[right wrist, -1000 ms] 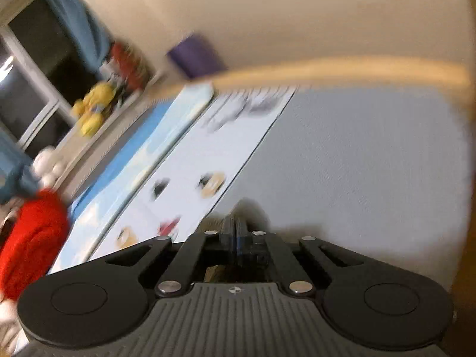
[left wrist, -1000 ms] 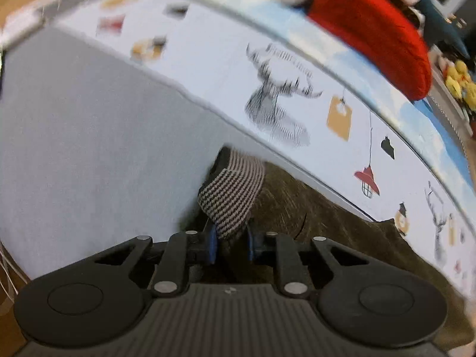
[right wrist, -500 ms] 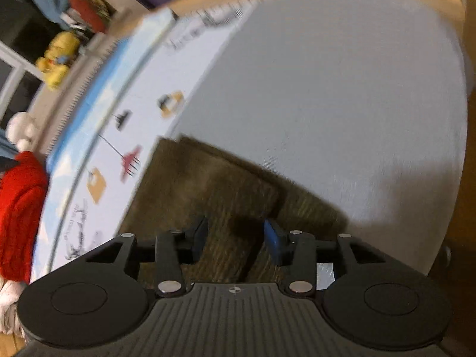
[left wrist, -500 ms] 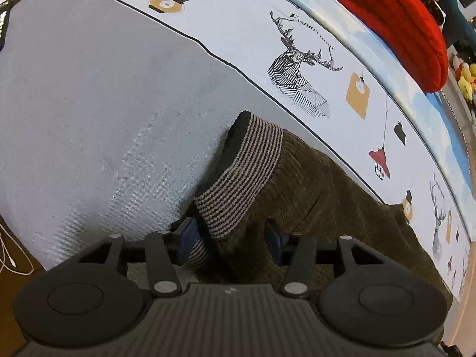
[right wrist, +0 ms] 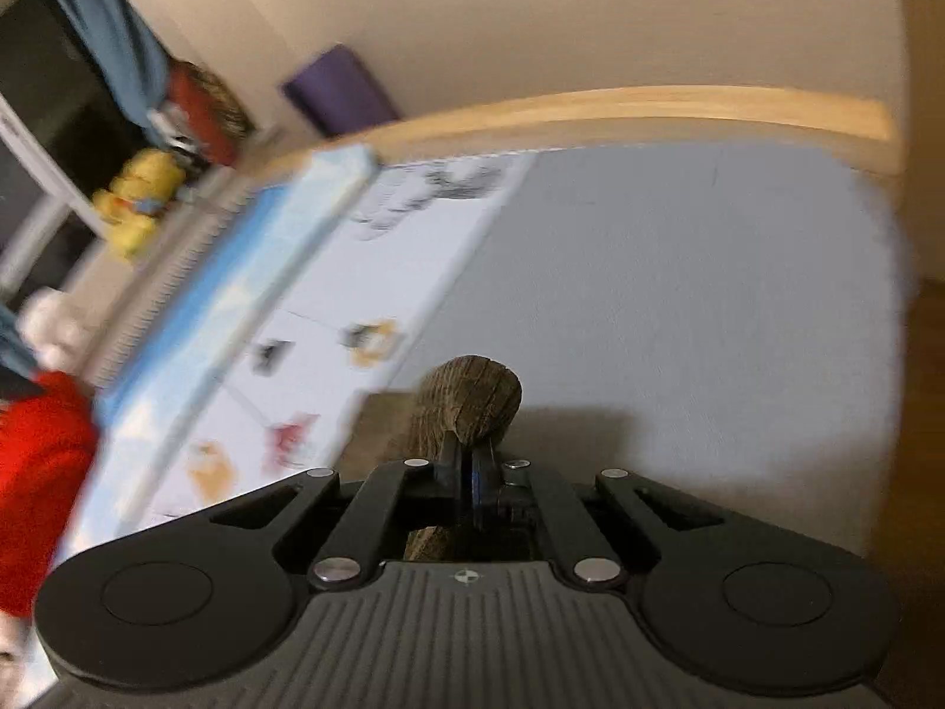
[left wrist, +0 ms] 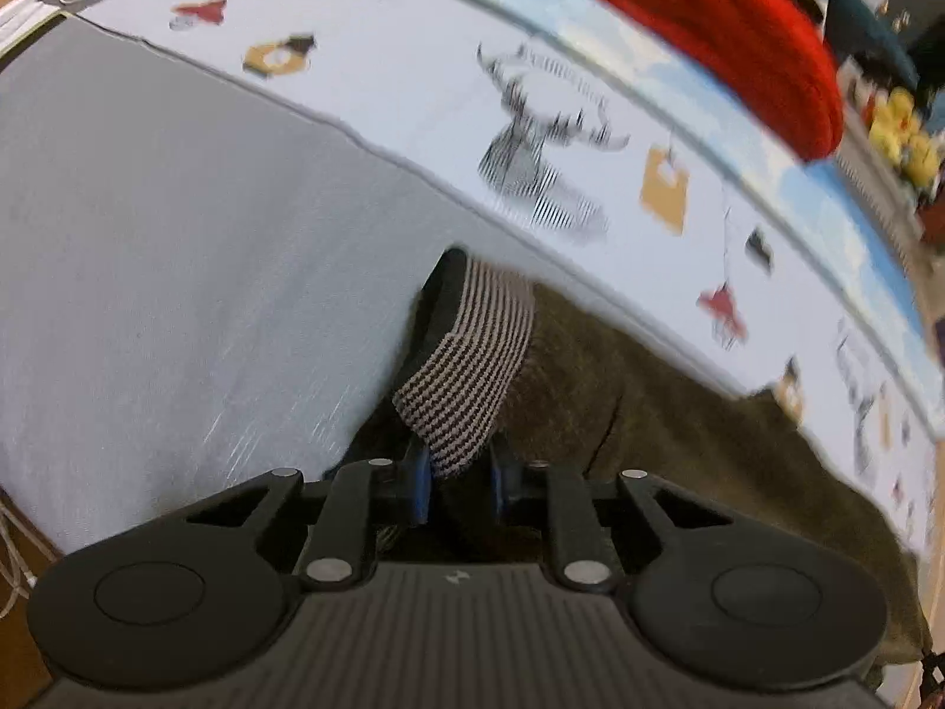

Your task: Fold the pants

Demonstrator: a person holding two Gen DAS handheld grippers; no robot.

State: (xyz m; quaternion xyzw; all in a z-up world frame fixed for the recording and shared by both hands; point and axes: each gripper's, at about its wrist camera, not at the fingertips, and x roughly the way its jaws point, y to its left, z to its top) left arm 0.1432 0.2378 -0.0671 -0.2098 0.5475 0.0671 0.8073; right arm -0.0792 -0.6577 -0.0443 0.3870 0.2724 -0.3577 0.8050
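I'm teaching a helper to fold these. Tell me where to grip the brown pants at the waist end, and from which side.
Grip the striped waistband at its corner, coming from above and the near edge, as the left tongs do now. The ribbed band is thick and stands up off the grey sheet, so it probably offers a firmer bite than the flat brown pants fabric.

A red cushion (left wrist: 738, 29) lies beyond the deer-printed sheet (left wrist: 531, 165).
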